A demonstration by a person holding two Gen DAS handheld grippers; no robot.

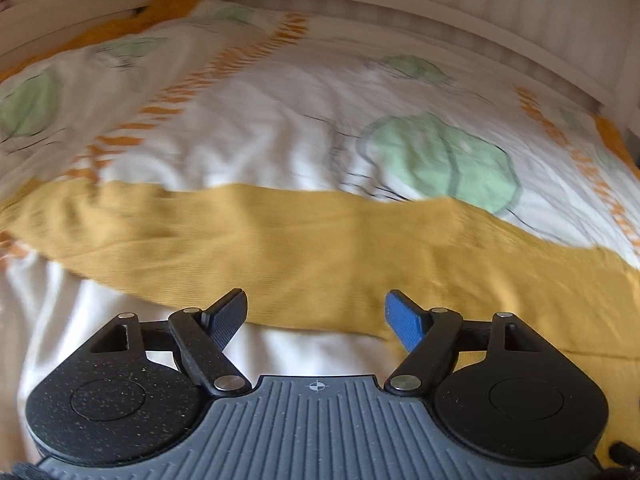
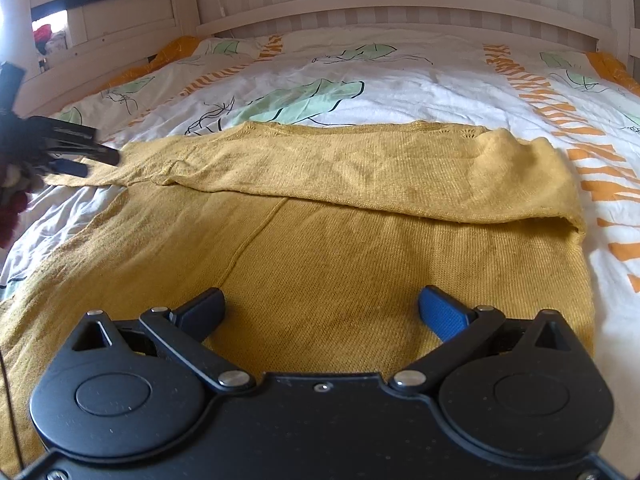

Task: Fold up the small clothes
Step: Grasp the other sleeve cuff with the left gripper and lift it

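Observation:
A mustard-yellow knit garment (image 2: 328,248) lies flat on the bed, its far part folded over toward me with a sleeve (image 2: 132,164) stretching left. My right gripper (image 2: 322,304) is open and empty just above the garment's near part. My left gripper (image 1: 316,312) is open and empty over the garment's edge (image 1: 304,248); it also shows at the left of the right wrist view (image 2: 88,160), by the sleeve end. The left wrist view is blurred.
The bed has a white duvet (image 2: 420,88) printed with green leaves and orange stripes. A cream wooden headboard (image 2: 400,8) and side rail (image 2: 100,20) bound the far and left sides.

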